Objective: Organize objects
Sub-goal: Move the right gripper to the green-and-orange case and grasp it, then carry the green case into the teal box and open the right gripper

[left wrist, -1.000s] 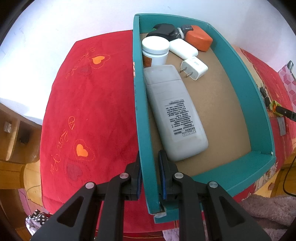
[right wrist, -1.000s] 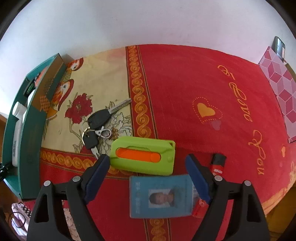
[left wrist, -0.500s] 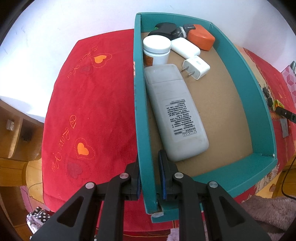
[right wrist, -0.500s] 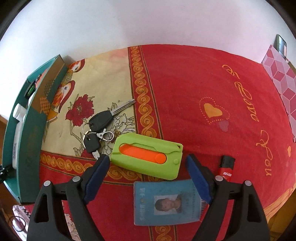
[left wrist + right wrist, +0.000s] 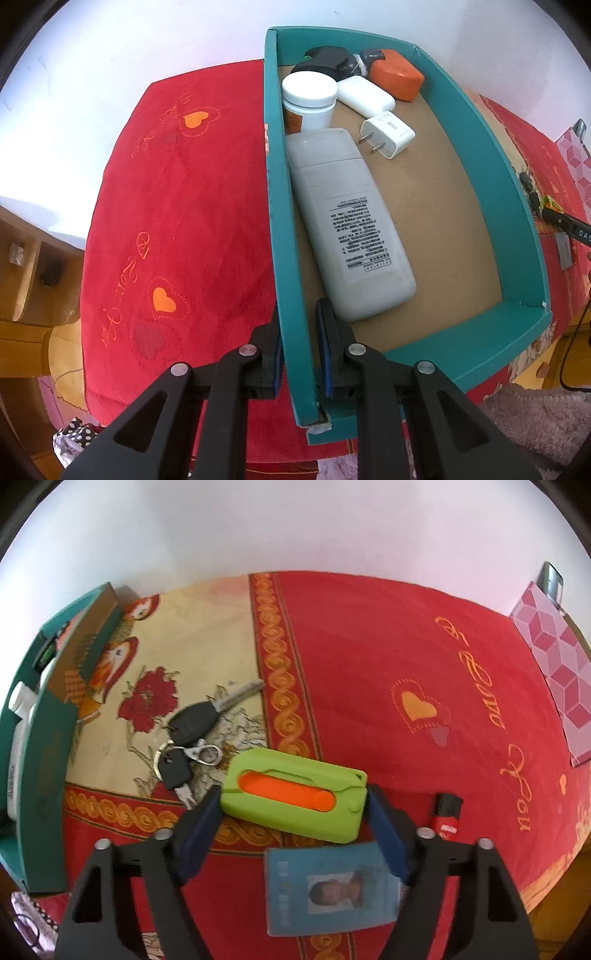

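Observation:
My left gripper (image 5: 299,317) is shut on the left wall of a teal box (image 5: 480,354), one pad inside and one outside. In the box lie a grey remote (image 5: 347,221), a white jar (image 5: 310,96), a white plug (image 5: 388,134), a white case (image 5: 365,96), an orange object (image 5: 397,77) and a black one (image 5: 325,61). On the red cloth, my right gripper (image 5: 291,801) straddles a lime-green case with an orange slider (image 5: 295,797). Its jaws are closing and the pads stand right at the case's two ends.
A bunch of keys (image 5: 192,723) lies just left of the green case. A blue ID card (image 5: 328,886) lies under the right gripper, a red lighter (image 5: 447,816) to its right. The teal box (image 5: 44,775) stands at the far left, a pink patterned box (image 5: 554,657) at the far right.
The right gripper has come forward over the green case and its jaws have narrowed, so the case now lies between the fingertips. The left gripper keeps its hold on the box wall.

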Demonstrator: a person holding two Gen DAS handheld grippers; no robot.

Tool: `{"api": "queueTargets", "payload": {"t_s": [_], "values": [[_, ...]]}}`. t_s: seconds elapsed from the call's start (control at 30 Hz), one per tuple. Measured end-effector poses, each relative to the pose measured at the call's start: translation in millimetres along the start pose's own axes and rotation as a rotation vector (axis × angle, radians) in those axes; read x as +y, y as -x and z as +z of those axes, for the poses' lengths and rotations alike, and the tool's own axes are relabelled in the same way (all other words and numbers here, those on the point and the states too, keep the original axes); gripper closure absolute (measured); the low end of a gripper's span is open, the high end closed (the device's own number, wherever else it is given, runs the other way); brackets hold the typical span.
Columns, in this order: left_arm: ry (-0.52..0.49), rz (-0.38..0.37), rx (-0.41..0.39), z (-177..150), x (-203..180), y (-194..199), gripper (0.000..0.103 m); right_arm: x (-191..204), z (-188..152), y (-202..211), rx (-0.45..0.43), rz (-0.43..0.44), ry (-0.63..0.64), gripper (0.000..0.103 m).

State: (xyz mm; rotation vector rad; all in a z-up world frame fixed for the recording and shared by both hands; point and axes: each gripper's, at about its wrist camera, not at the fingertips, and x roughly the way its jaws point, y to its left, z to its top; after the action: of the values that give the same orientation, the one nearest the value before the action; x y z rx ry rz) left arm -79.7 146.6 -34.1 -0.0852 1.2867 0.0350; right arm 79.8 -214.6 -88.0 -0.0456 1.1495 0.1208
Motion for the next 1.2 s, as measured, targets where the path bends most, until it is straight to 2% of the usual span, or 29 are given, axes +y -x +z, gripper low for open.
{"api": "queueTargets", "payload": {"t_s": [0.43, 0.63, 0.77, 1.03, 1.2], "values": [[-0.011, 0.0, 0.01, 2.0, -1.4, -0.3, 0.089, -5.6, 8.5, -2.4, 0.014, 0.003, -0.036, 0.027], [-0.009, 0.001, 0.011, 3.5, -1.7, -0.5, 0.089, -6.5, 16.7, 13.1, -0.025, 0.017, -0.027, 0.028], [-0.009, 0.001, 0.011, 4.0, -1.9, -0.6, 0.089, 11.4, 21.6, 27.3, -0.041, 0.057, 0.049, 0.028], [-0.001, 0.007, 0.009, 3.4, -3.0, -1.4, 0.089, 76.2, 36.8, 52.4, -0.081, 0.201, 0.252, 0.028], [0.003, 0.006, 0.006, 2.9, -2.8, -1.7, 0.089, 130.6, 53.0, 67.1, -0.108, 0.277, 0.485, 0.028]]}}
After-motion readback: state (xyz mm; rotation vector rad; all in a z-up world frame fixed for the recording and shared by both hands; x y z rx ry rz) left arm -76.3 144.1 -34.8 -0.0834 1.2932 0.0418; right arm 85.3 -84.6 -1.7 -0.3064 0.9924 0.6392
